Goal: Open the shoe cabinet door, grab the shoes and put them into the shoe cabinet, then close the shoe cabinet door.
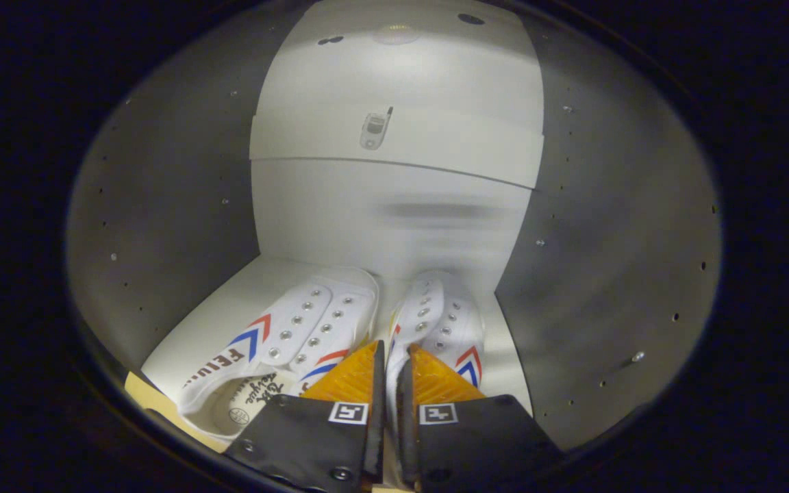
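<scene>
Inside the cabinet (161, 226), shoes (312, 329) are held at twelve o'clock by the narrowed claw (390, 373); release and door-closing remain.

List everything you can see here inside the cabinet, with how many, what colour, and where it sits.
shoes: two, white canvas with red and blue chevrons, side by side on the cabinet floor, toes pointing toward the back wall; one lies beside the jaws, the other just ahead of them.
cabinet floor: one, white, under the shoes.
back wall: one, white, beyond the shoes.
shelf: one, white, across the back wall above the shoes.
side walls: two, grey, dotted with small holes, flanking the shoes.
gripper: one, jaws nearly together, pinching the inner edge of the second shoe.
</scene>
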A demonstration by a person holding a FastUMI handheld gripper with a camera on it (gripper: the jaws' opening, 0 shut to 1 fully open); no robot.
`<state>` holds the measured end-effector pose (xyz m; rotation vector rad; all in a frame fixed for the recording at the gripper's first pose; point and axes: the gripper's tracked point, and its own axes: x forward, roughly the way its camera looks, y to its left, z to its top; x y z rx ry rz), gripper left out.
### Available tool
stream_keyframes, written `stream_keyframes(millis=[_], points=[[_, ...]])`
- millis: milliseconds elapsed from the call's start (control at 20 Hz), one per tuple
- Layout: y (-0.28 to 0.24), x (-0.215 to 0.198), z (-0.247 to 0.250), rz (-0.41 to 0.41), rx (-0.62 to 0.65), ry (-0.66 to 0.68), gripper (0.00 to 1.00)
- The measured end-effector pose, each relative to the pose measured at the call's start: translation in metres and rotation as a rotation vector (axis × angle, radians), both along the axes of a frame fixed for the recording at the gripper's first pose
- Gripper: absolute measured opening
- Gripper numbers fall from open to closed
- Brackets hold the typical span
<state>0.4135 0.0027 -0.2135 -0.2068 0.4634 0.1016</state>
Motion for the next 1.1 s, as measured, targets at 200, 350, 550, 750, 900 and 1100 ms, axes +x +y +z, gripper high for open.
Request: stream_keyframes(millis=[200,350,550,750,900,1100], points=[[-0.003,-0.018,0.016,-0.021,-0.012,-0.039,0.31],[-0.001,-0.033,0.041,-0.034,-0.01,-0.099,0.4],[0.011,-0.07,0.083,-0.054,0.038,-0.186,0.44],[0.037,-0.13,0.122,-0.037,0.096,-0.266,0.6],[0.053,-0.183,0.142,-0.041,0.153,-0.314,0.72],[0.061,-0.256,0.152,-0.082,0.211,-0.342,0.89]])
